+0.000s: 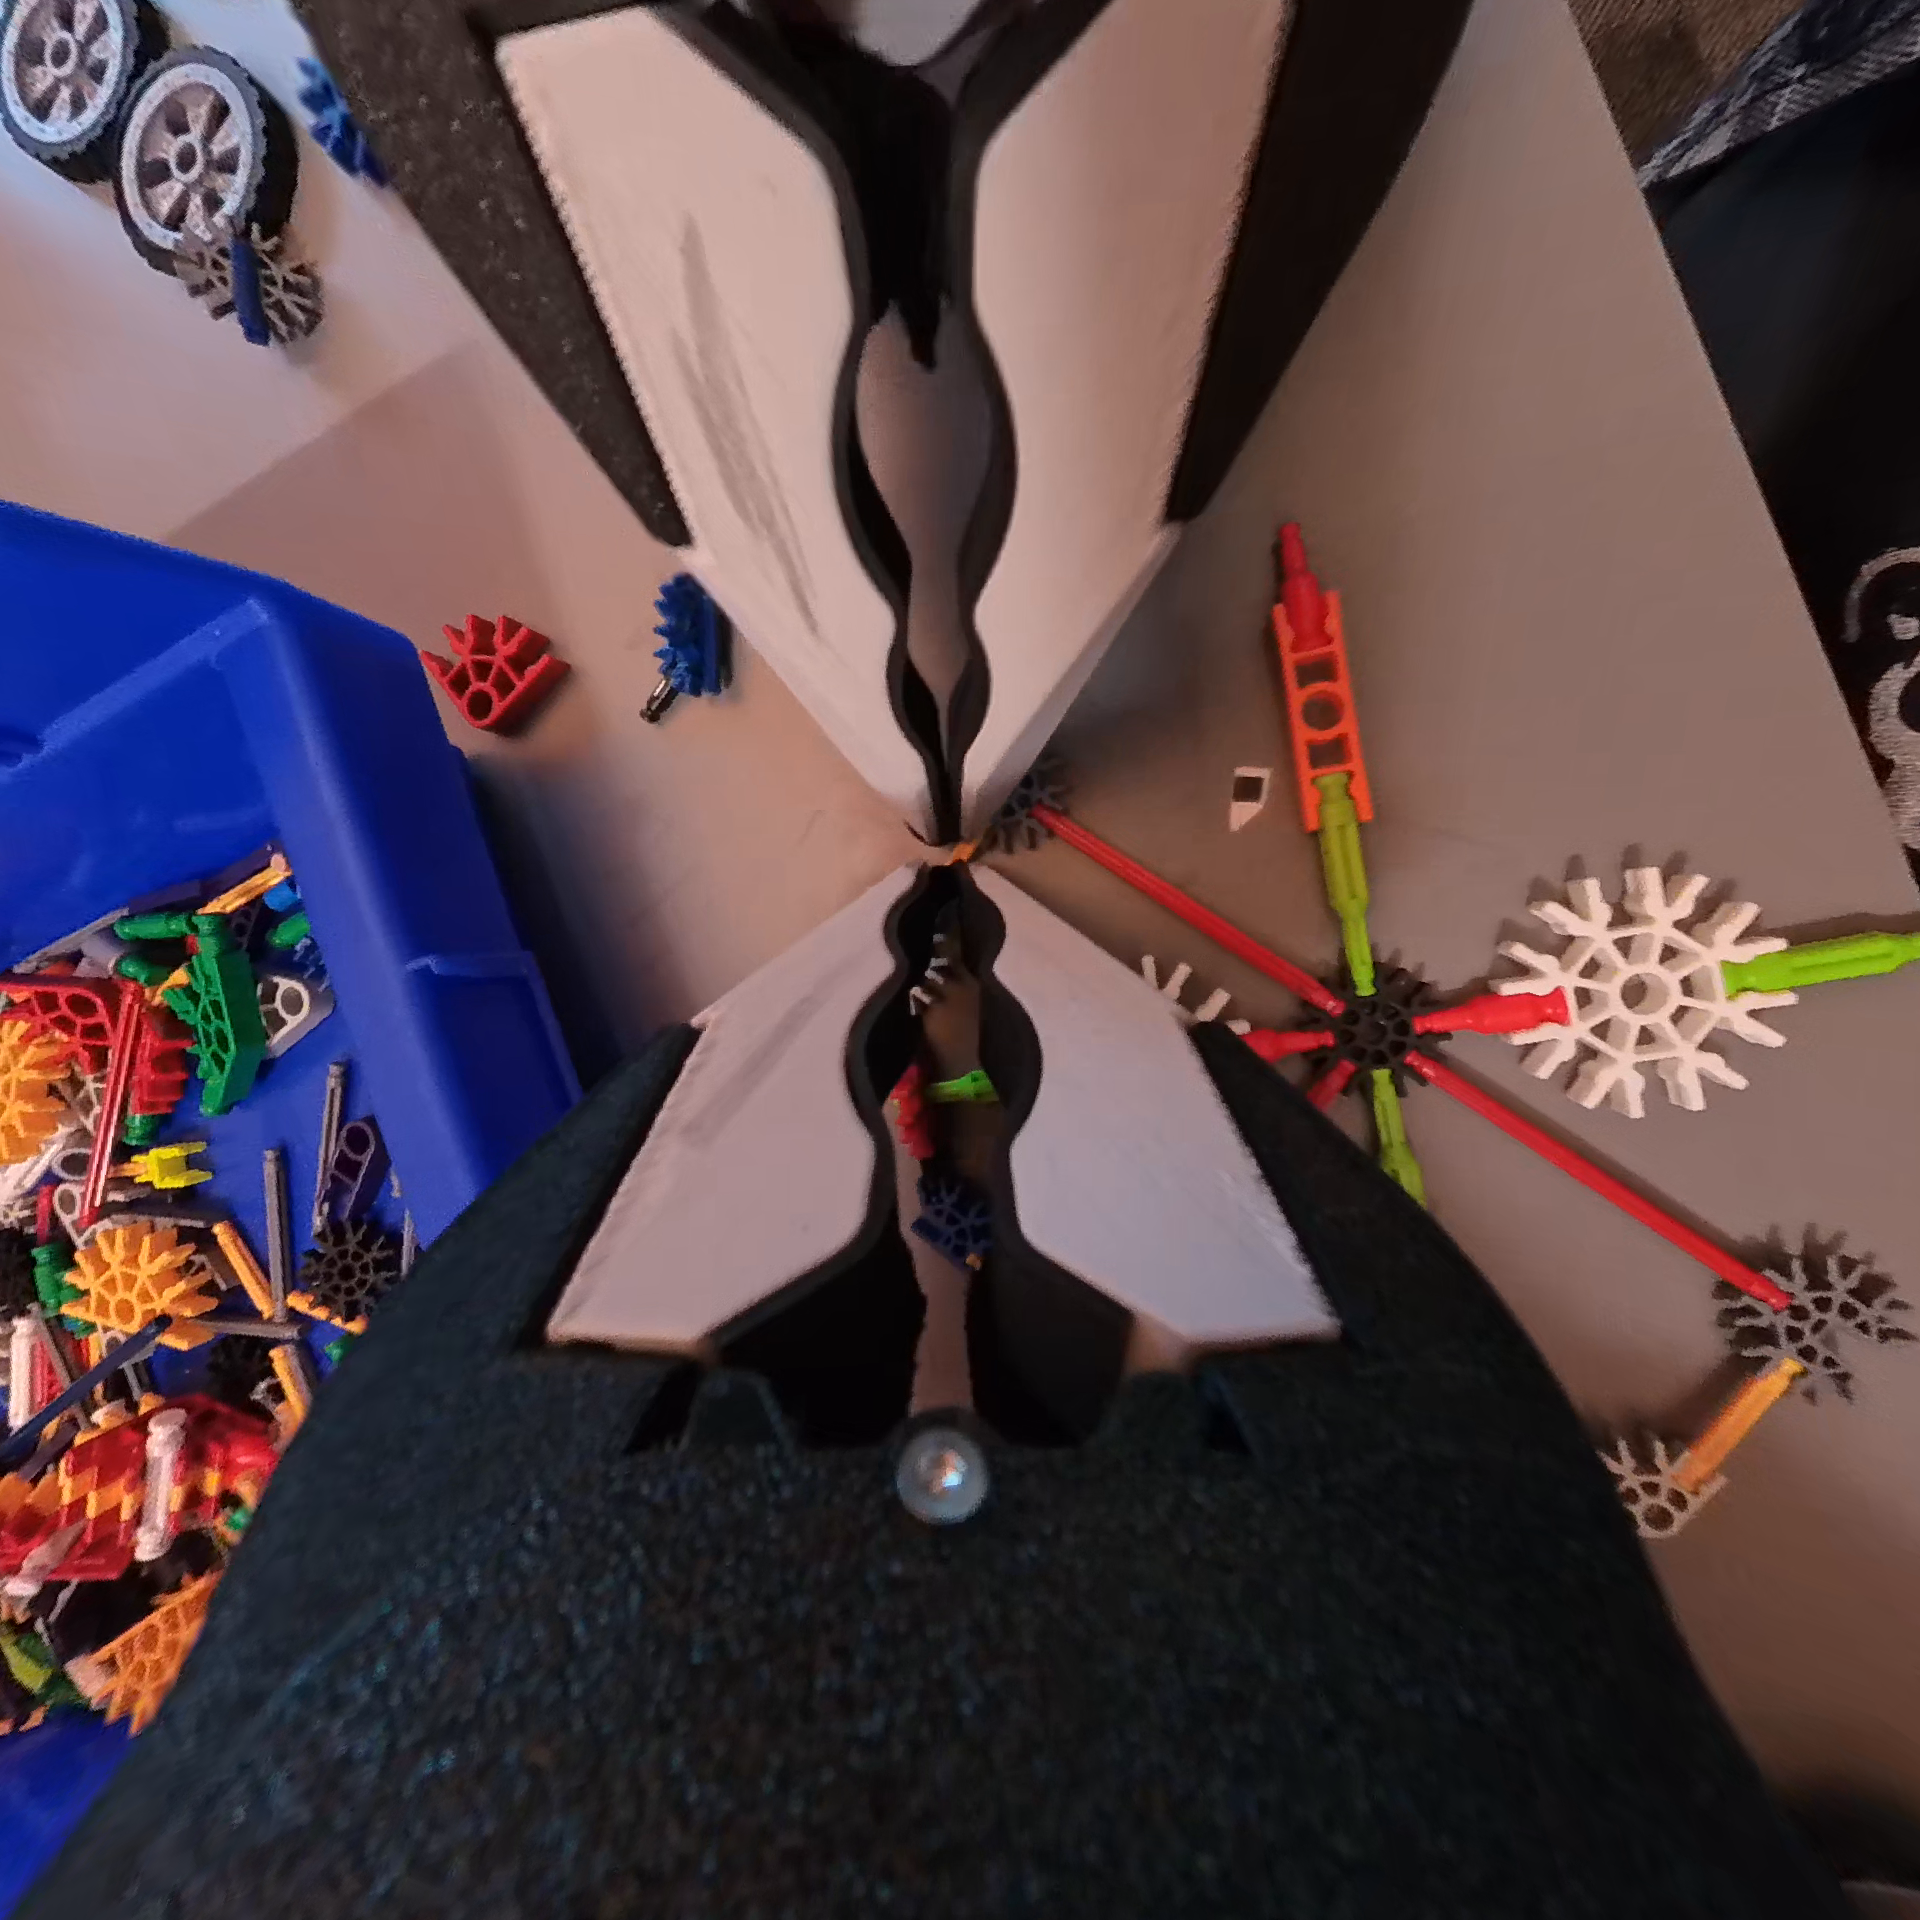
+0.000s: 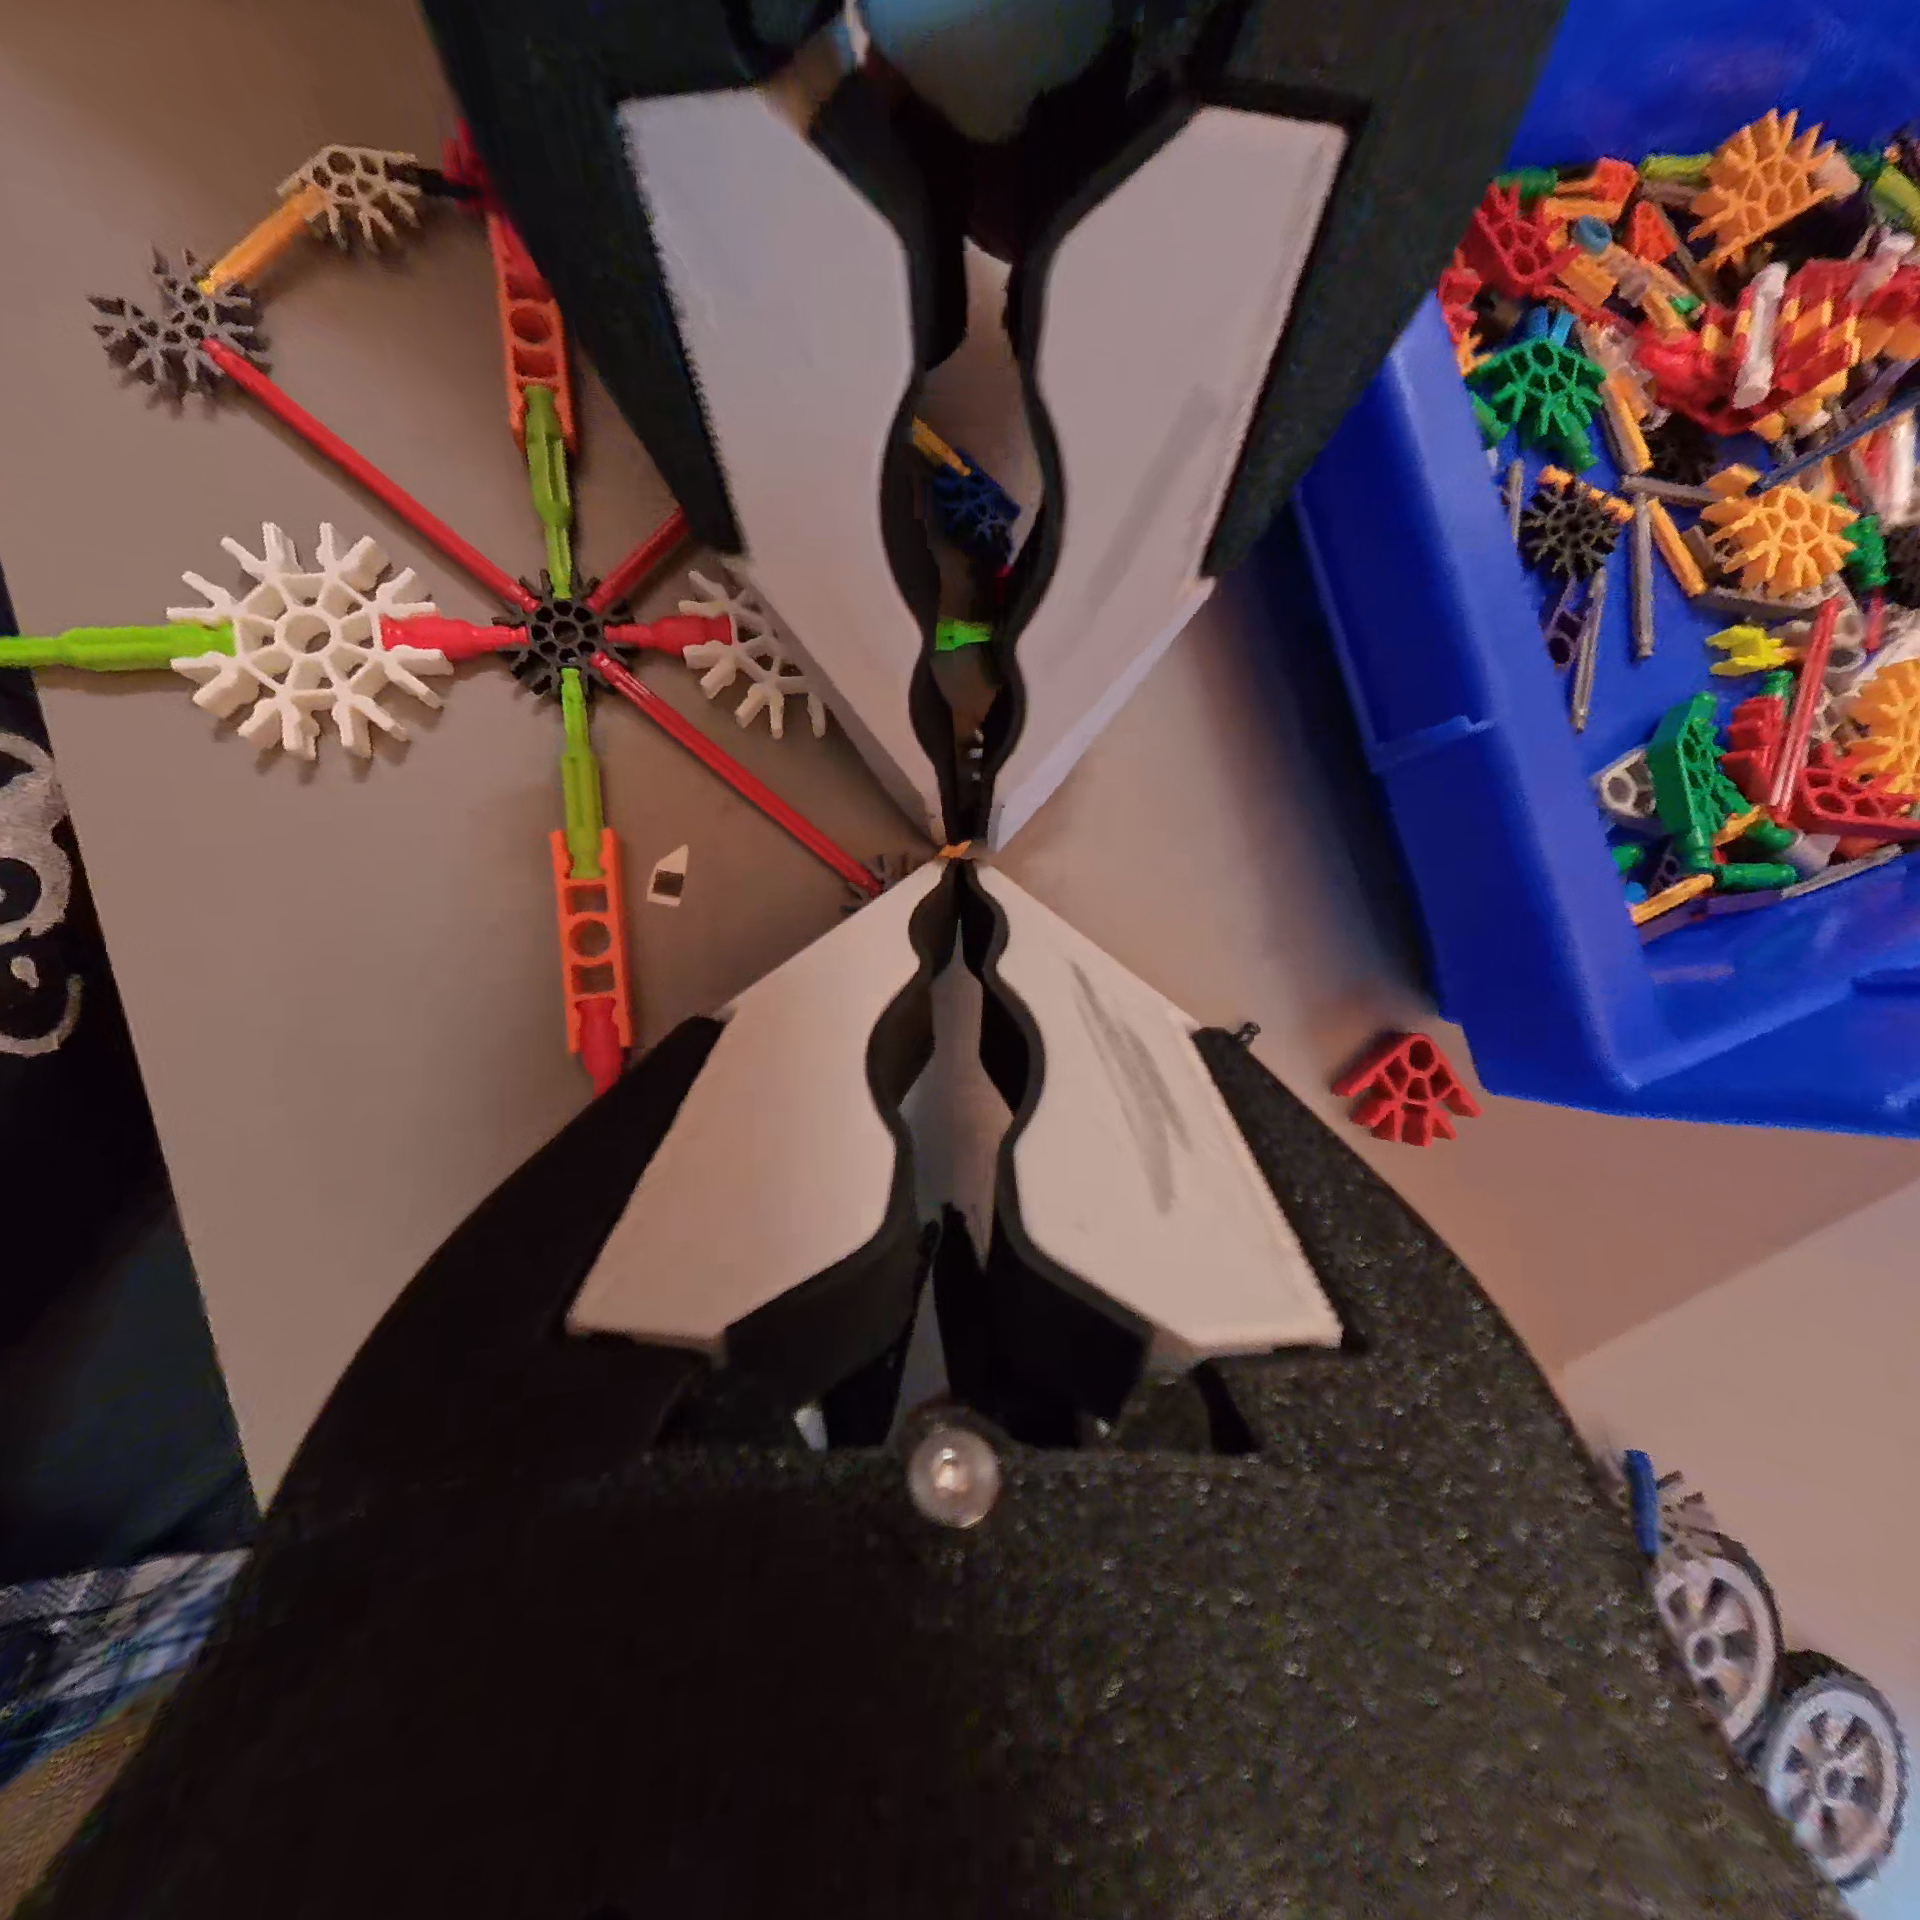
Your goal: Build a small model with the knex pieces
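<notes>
My left gripper [image 1: 940,871] and my right gripper [image 2: 956,885] meet tip to tip over the table, both with jaws closed. A small orange rod end [image 1: 961,850] shows right where the tips meet, and it also shows in the right wrist view [image 2: 954,852]. The left gripper seems shut on it. A grey connector [image 1: 1031,805] on the end of a red rod [image 1: 1174,909] sits against the right gripper's tip [image 1: 948,821], mostly hidden. The rod runs to a black hub [image 1: 1377,1023] with red and green spokes and a white snowflake connector [image 1: 1642,997].
A blue bin [image 1: 312,727] full of mixed building pieces stands beside the grippers. A red connector [image 1: 494,675], a blue connector [image 1: 686,644], a small white chip [image 1: 1247,798] and two grey wheels [image 1: 197,166] lie on the table. A person's dark clothing [image 1: 1818,520] borders the table edge. The tips of both grippers are at nearly the same place.
</notes>
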